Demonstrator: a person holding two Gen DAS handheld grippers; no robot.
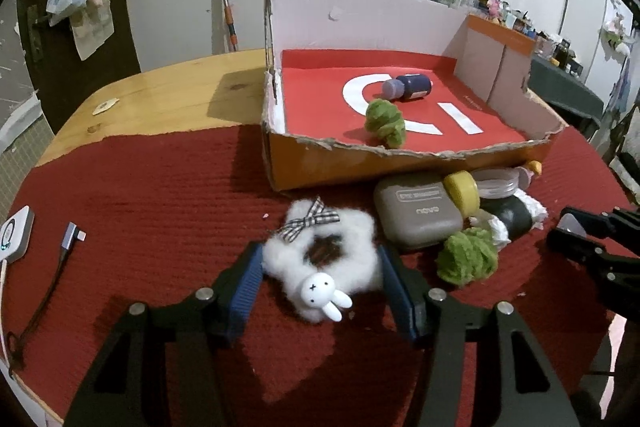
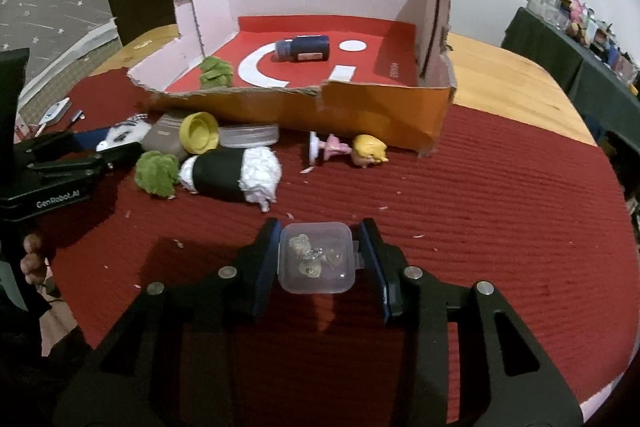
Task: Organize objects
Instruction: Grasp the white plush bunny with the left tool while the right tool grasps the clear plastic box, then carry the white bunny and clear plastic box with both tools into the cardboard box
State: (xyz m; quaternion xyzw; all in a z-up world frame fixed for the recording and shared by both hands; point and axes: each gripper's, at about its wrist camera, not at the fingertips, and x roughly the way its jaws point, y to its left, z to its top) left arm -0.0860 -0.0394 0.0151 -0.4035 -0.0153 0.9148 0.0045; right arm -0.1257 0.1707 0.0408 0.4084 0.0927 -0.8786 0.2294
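The fluffy white scrunchie with the checked bow and little bunny charm point(image 1: 320, 263) lies on the red ribbed mat point(image 1: 160, 187), sitting between the left gripper point(image 1: 320, 283) fingers, which flank it but look not yet squeezed. The right gripper point(image 2: 318, 259) is clamped on a small clear plastic box of trinkets point(image 2: 317, 257), probably bound for the torn orange cardboard box point(image 2: 360, 107) at 12 o'clock, where a dark blue bottle point(image 2: 304, 49) and a green fuzzy pom point(image 2: 216, 71) already sit.
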